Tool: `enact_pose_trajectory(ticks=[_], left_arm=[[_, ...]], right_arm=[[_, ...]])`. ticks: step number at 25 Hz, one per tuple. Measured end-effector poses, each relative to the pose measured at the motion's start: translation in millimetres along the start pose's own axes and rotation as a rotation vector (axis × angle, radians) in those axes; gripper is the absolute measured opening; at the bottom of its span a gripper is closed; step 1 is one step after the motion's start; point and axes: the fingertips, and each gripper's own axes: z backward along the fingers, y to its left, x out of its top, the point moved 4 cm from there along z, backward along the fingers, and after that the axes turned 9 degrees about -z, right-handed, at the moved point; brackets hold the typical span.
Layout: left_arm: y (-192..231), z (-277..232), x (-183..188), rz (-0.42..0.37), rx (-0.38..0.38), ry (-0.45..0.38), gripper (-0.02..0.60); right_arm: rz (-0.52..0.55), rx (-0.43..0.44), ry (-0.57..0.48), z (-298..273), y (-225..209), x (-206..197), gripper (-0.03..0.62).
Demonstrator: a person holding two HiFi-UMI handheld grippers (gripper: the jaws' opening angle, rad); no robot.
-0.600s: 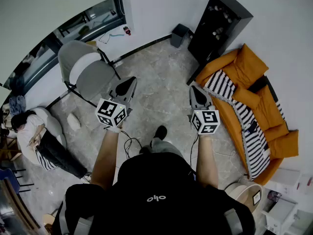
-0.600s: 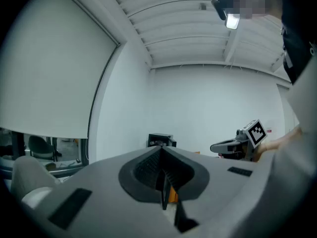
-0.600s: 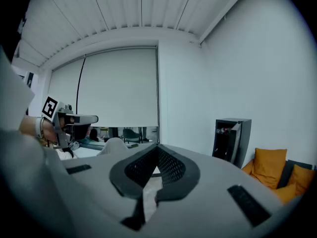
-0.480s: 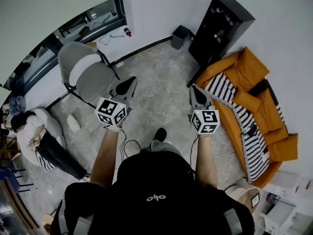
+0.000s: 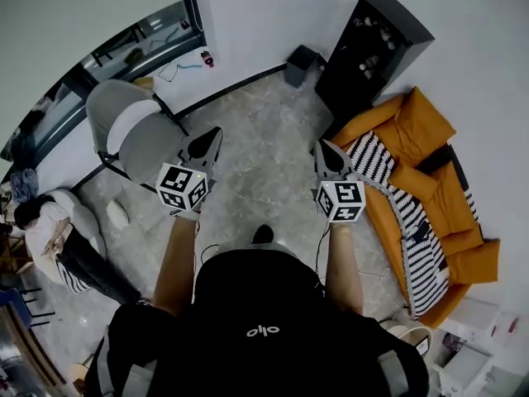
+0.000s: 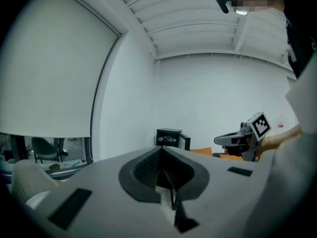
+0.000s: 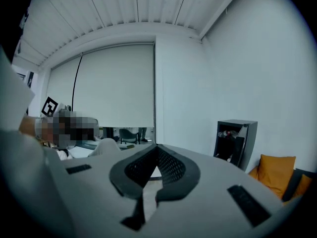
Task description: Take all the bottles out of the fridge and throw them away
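Nearest, part of the floor (image 5: 273,139) is hidden by the person's dark torso, and the left gripper (image 5: 213,133) and the right gripper (image 5: 321,145) are held out level with each other and well apart, the fingers of each closed together with nothing between them. Beyond them, a grey chair (image 5: 136,126) is seen on the left and an orange sofa (image 5: 421,118) under a striped blanket (image 5: 376,151) on the right. Farthest, across open floor, the black fridge (image 5: 364,64) is stood against the far wall with its door open, a small dark box (image 5: 299,63) just to its left, and the bottles (image 7: 228,133) on its shelves are too small to be counted.
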Motion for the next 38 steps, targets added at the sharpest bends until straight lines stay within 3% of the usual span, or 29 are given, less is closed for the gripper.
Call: enact_pose_trajectory(ticks=[6,12,17,27,38], left_arm=[[4.9,-40.4,-5.5,0.023,0.014,0.035,0.0],[23.4,-92.7,-16.1,0.014,-0.035,0.062,0.0],[61.8,-158.3,-24.4,0.021,-0.078,0.051,0.0],[156.1,-304.2,-16.2,0.01,-0.233,0.033,0.0],[233.2,-406.9,-20.5,0.02,-0.354,0.029,0.0]], right_arm=[[0.003,-0.003,0.031,-33.0,-27.4,1.9,0.0],[-0.022,-0.024,0.038,-78.3,-48.6,3.6,0.0],[-0.023,-0.061,0.037,-132.0,-74.7,13.7,0.001],[-0.035,-0.16,0.061,-261.8,-119.7,55.8,0.002],[-0.044,-0.257,0.078,-370.2,-153.1,82.1,0.002]])
